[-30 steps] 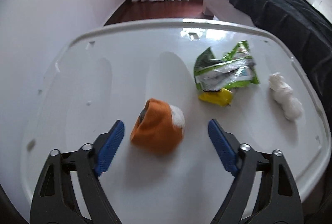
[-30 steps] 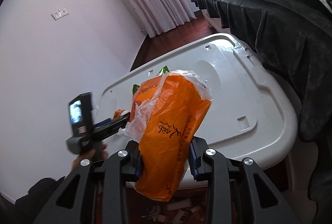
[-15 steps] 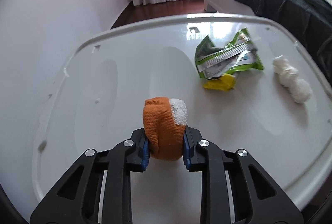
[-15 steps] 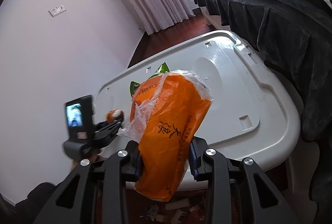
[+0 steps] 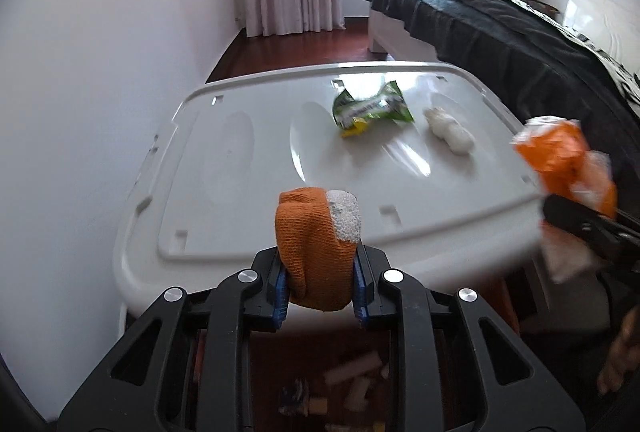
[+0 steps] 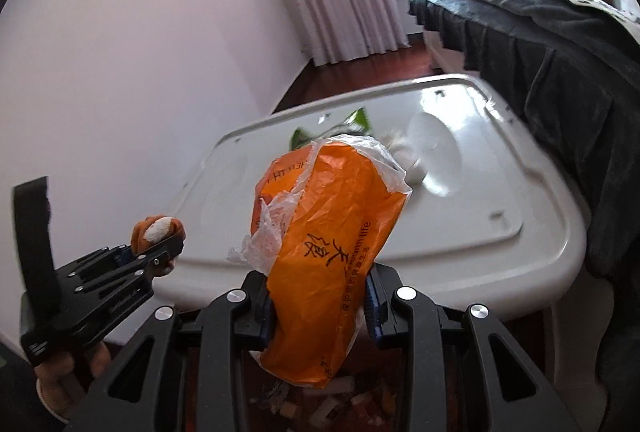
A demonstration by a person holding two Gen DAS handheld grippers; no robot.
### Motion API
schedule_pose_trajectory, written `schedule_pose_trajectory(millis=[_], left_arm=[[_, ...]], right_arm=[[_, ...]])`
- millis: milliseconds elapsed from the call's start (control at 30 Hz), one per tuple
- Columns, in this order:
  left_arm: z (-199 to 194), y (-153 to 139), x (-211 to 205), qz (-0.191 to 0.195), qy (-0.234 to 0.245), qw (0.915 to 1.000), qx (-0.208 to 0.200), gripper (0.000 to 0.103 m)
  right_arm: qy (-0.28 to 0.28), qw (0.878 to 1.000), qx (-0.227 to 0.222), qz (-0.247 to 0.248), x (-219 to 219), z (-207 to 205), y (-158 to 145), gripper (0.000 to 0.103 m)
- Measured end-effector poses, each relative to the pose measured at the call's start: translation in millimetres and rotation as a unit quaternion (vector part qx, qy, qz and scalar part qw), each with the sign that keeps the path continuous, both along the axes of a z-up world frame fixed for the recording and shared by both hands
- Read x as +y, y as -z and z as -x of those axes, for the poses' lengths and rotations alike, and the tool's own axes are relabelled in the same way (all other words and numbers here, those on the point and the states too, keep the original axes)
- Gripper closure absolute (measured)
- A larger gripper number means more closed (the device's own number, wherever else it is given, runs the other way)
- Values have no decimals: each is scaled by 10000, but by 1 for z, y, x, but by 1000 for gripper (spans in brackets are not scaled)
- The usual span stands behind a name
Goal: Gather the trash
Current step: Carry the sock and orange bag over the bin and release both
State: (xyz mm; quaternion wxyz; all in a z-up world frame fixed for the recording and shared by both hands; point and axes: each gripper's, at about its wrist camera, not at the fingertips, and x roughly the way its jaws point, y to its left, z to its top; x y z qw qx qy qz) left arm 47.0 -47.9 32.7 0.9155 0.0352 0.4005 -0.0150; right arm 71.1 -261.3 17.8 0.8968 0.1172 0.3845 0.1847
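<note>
Now the left gripper (image 5: 320, 286) is clamped on an orange wad (image 5: 316, 248), held off the white lid's (image 5: 240, 168) near edge; the right gripper (image 6: 320, 306) pinches an orange bag (image 6: 328, 232); a green wrapper (image 5: 372, 110) lies on the lid

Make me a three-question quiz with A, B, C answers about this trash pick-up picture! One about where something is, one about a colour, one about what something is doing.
1. Where is the green wrapper?
A. On the white lid
B. On the bed
C. In the bag

2. What colour is the plastic bag?
A. Blue
B. Orange
C. Black

3. What is the left gripper doing?
A. Standing wide open
B. Clamped on the knitted sock ball
C. Resting flat on the lid

Answers:
1. A: the wrapper lies on the white lid, beside a white tissue wad.
2. B: the bag held in the right gripper is orange with a clear edge.
3. B: its jaws press both sides of the orange sock ball, held off the lid.
</note>
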Motion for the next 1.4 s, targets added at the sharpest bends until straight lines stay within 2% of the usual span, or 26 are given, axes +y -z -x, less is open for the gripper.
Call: schedule_pose_trajectory(millis=[100, 267, 433, 533, 767, 1033, 1067, 1100, 1133, 1167, 1200, 1233, 1400], left_arm=[[46, 9, -1, 60, 59, 10000, 42, 79], [98, 45, -6, 66, 103, 9992, 374, 79], [130, 84, -3, 6, 196, 9959, 879, 79], [131, 96, 3, -73, 120, 9948, 1007, 79], [124, 111, 12, 4, 22, 9928, 1196, 79], [122, 118, 16, 23, -25, 9917, 1286, 78], [123, 118, 17, 40, -18, 9916, 1292, 76], [123, 119, 17, 33, -25, 9917, 1287, 72], [122, 119, 17, -45, -99, 9918, 1273, 56], [122, 118, 19, -73, -144, 9920, 1250, 31], [123, 116, 21, -91, -242, 9928, 1167, 22], [124, 114, 22, -92, -299, 9936, 1090, 19], [125, 113, 23, -76, -327, 9936, 1078, 19]], right_arm=[[-164, 9996, 232, -87, 8, 34, 18, 69], [-325, 9959, 845, -42, 18, 89, 59, 69], [-301, 9953, 890, 234, 21, 106, 69, 69], [-299, 9934, 1017, 433, 28, 105, 81, 69], [-392, 9877, 1334, 723, 43, 102, 105, 69], [-331, 9863, 1475, 654, 40, 102, 111, 68], [-325, 9861, 1497, 641, 40, 102, 111, 65], [-318, 9859, 1508, 649, 42, 99, 112, 55], [-290, 9855, 1532, 669, 42, 99, 112, 47], [-253, 9851, 1561, 669, 41, 98, 113, 35], [-199, 9856, 1549, 652, 40, 97, 113, 34], [-147, 9861, 1530, 626, 38, 97, 112, 34], [170, 9889, 1443, 324, 24, 97, 104, 33]])
